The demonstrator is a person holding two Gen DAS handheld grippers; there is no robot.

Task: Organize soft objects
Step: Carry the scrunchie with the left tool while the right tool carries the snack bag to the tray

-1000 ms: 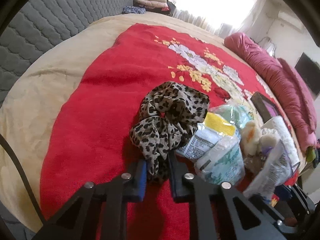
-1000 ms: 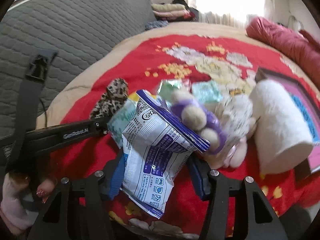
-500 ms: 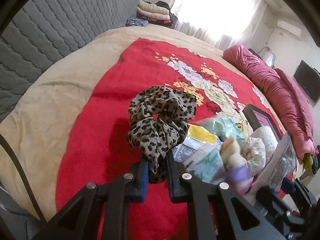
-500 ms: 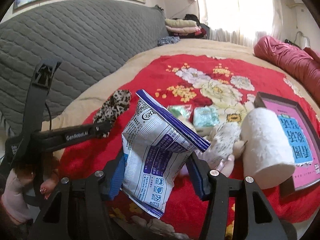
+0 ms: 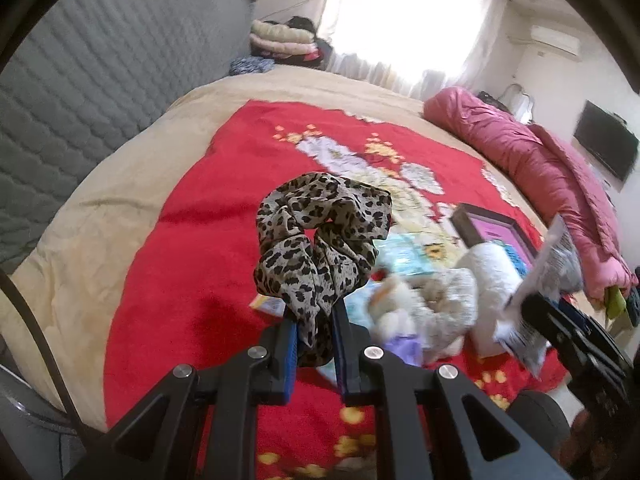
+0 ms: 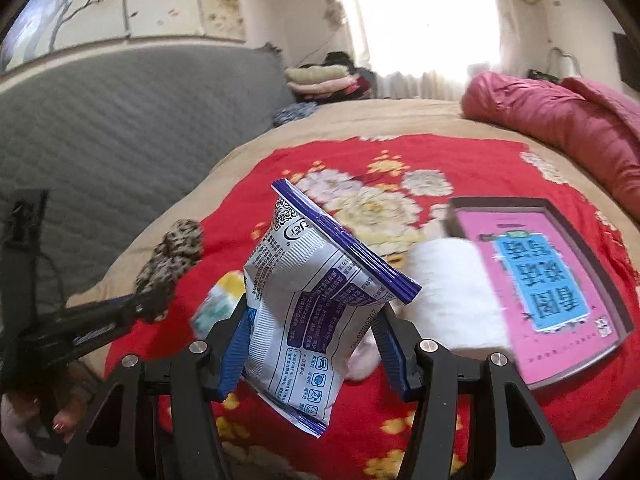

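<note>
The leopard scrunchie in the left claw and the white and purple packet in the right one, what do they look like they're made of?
Leopard scrunchie: soft woven fabric, matte or faintly satiny, judging by its gathered ruffles and limp folds; the exact fibre isn't clear.
White and purple packet: thin plastic film, probably, smooth and slightly glossy, with printed text, a crimped sealed top edge and stiff creases.

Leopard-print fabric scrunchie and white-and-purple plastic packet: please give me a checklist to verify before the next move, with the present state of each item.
1. Left gripper shut on leopard-print fabric scrunchie: ok.
2. Scrunchie lifted off the red floral blanket: ok.
3. Right gripper shut on white-and-purple plastic packet: ok.
4. Packet held squarely: not ok, it is tilted.
5. Brown tray with pink base has free space: ok.
6. White paper roll touching the tray: cannot tell.
</note>
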